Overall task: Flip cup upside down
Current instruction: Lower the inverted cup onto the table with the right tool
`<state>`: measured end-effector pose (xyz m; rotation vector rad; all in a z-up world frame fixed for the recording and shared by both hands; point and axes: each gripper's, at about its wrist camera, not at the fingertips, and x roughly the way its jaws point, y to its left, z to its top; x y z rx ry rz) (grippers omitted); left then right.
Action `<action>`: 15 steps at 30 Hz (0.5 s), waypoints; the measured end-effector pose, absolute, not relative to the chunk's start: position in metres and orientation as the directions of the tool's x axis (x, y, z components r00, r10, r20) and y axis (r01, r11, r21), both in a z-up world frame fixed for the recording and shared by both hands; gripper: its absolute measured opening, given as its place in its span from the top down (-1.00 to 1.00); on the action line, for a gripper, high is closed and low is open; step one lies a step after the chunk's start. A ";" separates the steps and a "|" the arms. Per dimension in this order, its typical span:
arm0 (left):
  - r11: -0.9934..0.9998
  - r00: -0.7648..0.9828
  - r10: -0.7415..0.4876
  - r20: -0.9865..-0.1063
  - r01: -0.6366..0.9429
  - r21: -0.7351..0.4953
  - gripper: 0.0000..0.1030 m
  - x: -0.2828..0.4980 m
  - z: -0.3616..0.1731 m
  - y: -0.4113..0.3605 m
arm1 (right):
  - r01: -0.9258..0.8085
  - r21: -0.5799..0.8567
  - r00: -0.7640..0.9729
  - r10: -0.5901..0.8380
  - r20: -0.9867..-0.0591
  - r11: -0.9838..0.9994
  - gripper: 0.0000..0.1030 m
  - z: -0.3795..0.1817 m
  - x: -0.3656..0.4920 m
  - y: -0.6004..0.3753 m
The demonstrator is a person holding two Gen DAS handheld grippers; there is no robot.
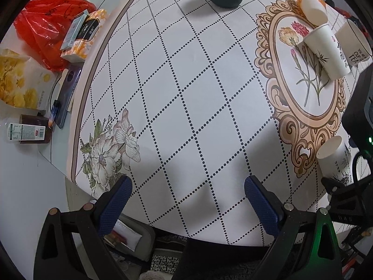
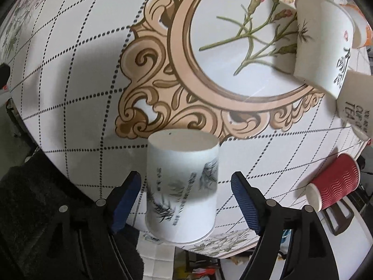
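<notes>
My left gripper (image 1: 187, 197) hangs idle over bare tablecloth (image 1: 186, 93), fingers wide apart and empty, while my right gripper (image 2: 186, 198) has its fingers spread either side of the bamboo-print cup (image 2: 181, 186), which appears to sit base-up at the table's near edge, pads not visibly touching it. I judge the flip made or nearly so; next I'd back straight out without nudging it off the edge. Further right, two white cups (image 2: 324, 44) and a red ribbed cup (image 2: 333, 184) crowd that side.
</notes>
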<state>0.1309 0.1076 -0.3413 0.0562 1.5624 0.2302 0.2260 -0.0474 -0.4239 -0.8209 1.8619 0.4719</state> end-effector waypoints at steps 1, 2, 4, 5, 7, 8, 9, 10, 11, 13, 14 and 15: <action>0.977 -0.009 0.182 -0.983 -0.109 0.182 -0.92 0.131 -0.341 0.107 | -0.719 -0.045 -0.259 -0.326 -0.909 0.694 -0.59 -0.422 0.228 -0.042; 0.978 -0.009 0.182 -0.983 -0.106 0.182 -0.92 0.130 -0.341 0.106 | -0.711 -0.049 -0.252 -0.319 -0.914 0.702 -0.59 -0.421 0.232 -0.040; 0.978 -0.008 0.183 -0.983 -0.098 0.183 -0.92 0.129 -0.341 0.105 | -0.708 -0.062 -0.232 -0.315 -0.920 0.704 -0.57 -0.414 0.228 -0.031; 0.978 -0.008 0.184 -0.983 -0.096 0.184 -0.92 0.128 -0.341 0.104 | -0.702 -0.066 -0.221 -0.306 -0.926 0.709 -0.45 -0.413 0.231 -0.032; 0.978 -0.009 0.186 -0.983 -0.094 0.186 -0.92 0.127 -0.341 0.104 | -0.692 -0.070 -0.211 -0.294 -0.932 0.719 -0.21 -0.407 0.237 -0.026; 0.979 -0.011 0.185 -0.983 -0.086 0.185 -0.92 0.127 -0.341 0.103 | -0.689 -0.074 -0.196 -0.284 -0.939 0.721 -0.21 -0.404 0.238 -0.026; 0.979 -0.011 0.185 -0.983 -0.086 0.185 -0.92 0.127 -0.341 0.103 | -0.688 -0.077 -0.186 -0.278 -0.943 0.721 -0.21 -0.400 0.241 -0.021; 0.979 -0.011 0.184 -0.983 -0.085 0.184 -0.92 0.127 -0.341 0.103 | -0.683 -0.080 -0.175 -0.269 -0.947 0.726 -0.21 -0.395 0.244 -0.016; 0.980 -0.011 0.182 -0.983 -0.085 0.182 -0.92 0.127 -0.341 0.103 | -0.675 -0.078 -0.168 -0.256 -0.952 0.733 -0.21 -0.392 0.244 -0.017; 0.980 -0.013 0.179 -0.984 -0.085 0.179 -0.92 0.127 -0.341 0.103 | -0.654 -0.070 -0.146 -0.216 -0.966 0.753 -0.21 -0.383 0.246 -0.017; 0.980 -0.014 0.176 -0.984 -0.087 0.177 -0.92 0.127 -0.341 0.103 | -0.648 -0.071 -0.132 -0.203 -0.970 0.758 -0.21 -0.379 0.246 -0.016; 0.981 -0.015 0.174 -0.985 -0.089 0.175 -0.92 0.128 -0.341 0.104 | -0.633 -0.067 -0.106 -0.173 -0.979 0.771 -0.21 -0.370 0.246 -0.018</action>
